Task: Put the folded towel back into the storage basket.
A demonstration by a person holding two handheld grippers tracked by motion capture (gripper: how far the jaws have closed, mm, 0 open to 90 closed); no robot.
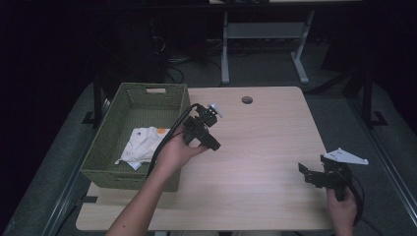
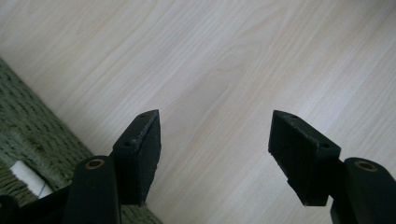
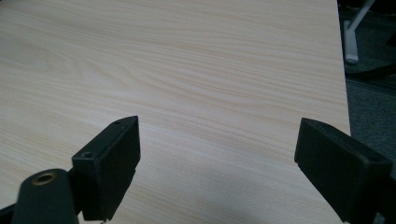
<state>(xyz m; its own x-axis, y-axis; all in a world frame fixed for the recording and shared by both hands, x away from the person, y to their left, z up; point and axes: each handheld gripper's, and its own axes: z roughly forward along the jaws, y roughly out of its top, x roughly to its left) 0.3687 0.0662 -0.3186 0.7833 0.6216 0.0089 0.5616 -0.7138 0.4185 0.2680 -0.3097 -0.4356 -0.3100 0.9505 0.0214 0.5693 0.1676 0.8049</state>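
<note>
Holding the right tool [image 1: 309, 173] at lower right, you keep its jaws spread over bare tabletop [image 1: 265, 147]. Your left tool [image 1: 212, 129] at centre is spread, empty. Beyond, centre left, the white cloth [image 1: 140, 147] lies inside the green basket [image 1: 105, 135].

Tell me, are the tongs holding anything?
No. The left tongs and right tongs are both open with nothing between them. The white cloth lies in the basket.

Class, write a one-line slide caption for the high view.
Left gripper open beside a green basket holding white cloth; right gripper open over the table.
</note>
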